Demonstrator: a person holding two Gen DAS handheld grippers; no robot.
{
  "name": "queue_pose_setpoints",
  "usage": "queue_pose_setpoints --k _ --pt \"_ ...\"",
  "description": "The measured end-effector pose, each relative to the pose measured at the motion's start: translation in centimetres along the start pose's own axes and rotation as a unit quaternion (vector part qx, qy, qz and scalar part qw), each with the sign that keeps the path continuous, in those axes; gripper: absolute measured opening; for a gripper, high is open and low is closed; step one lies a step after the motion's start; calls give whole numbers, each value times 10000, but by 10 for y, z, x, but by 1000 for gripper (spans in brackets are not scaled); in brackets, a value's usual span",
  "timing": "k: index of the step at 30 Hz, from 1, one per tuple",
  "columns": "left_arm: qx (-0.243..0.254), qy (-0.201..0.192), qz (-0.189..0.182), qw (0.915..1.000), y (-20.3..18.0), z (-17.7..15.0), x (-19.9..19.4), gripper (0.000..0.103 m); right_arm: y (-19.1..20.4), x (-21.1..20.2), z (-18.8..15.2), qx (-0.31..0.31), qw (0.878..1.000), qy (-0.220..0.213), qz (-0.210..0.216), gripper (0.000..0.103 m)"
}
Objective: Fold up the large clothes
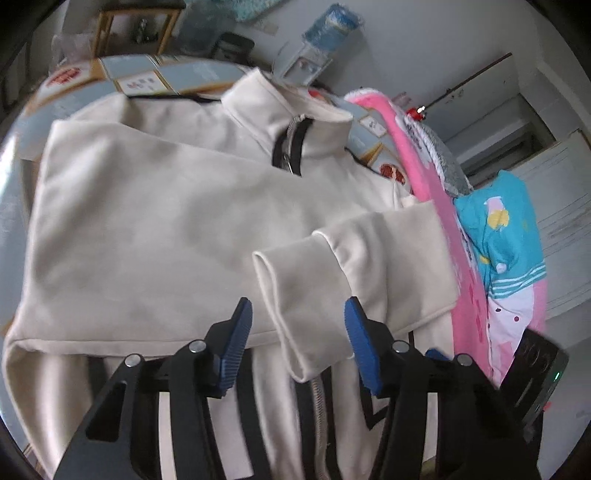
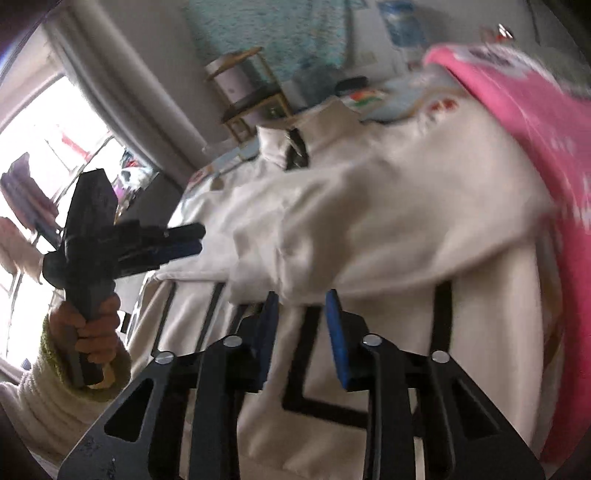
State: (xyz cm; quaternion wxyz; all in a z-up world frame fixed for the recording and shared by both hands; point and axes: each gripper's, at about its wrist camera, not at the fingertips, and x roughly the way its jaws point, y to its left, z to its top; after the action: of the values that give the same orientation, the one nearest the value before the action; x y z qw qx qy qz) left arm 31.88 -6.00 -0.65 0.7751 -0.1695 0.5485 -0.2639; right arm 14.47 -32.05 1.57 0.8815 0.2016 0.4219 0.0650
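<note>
A: Room first. Entry?
B: Grey wall [image 1: 424,44] across the far side. Bright window [image 2: 44,147] at 9 o'clock in the right wrist view, blown out. Wooden shelf [image 1: 136,29] at 11 o'clock; white panel [image 1: 554,192] at 3 o'clock in the left view.
A: Surface?
B: Table [image 1: 177,70] under a printed blue-and-tan cover, bare only along the far rim at 12 o'clock. The rest is under cloth.
A: Task item?
B: Cream jacket [image 1: 147,221], lying flat across the table, collar and dark zip toward 12 o'clock. Sleeve [image 1: 306,295] folded over the body, cuff pointing to 6 o'clock. Black stripes on the near part.
A: Beside it?
B: Pink cloth [image 1: 428,177] along the 3 o'clock edge, touching the jacket; a teal printed cloth [image 1: 506,229] on top of that.
A: Grippers?
B: Left gripper [image 1: 297,314]: jaws about half apart, straddling the cuff, pads not pressing it. Person's hand [image 2: 92,332] holds its handle, seen from the right camera. Right gripper [image 2: 301,306]: narrow gap, over the striped part just below a bunched fold; frame blurred, no cloth between the pads that I can make out.
</note>
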Motion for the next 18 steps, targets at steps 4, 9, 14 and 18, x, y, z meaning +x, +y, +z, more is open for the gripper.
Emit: queue_pose_setpoints --k 4,9,14,18 --pt "-239 143 227 9994 1 8 25 50 -10 10 -16 279 9995 102 -121 27" --pt "-487 190 304 9982 8 15 45 49 -15 21 -29 357 9990 176 -181 27" --pt "-303 141 422 9986 0 17 50 24 -31 25 -35 612 9979 210 -35 24" --pt "132 44 764 9970 -14 19 47 5 -36 25 -34 695 9974 164 73 23"
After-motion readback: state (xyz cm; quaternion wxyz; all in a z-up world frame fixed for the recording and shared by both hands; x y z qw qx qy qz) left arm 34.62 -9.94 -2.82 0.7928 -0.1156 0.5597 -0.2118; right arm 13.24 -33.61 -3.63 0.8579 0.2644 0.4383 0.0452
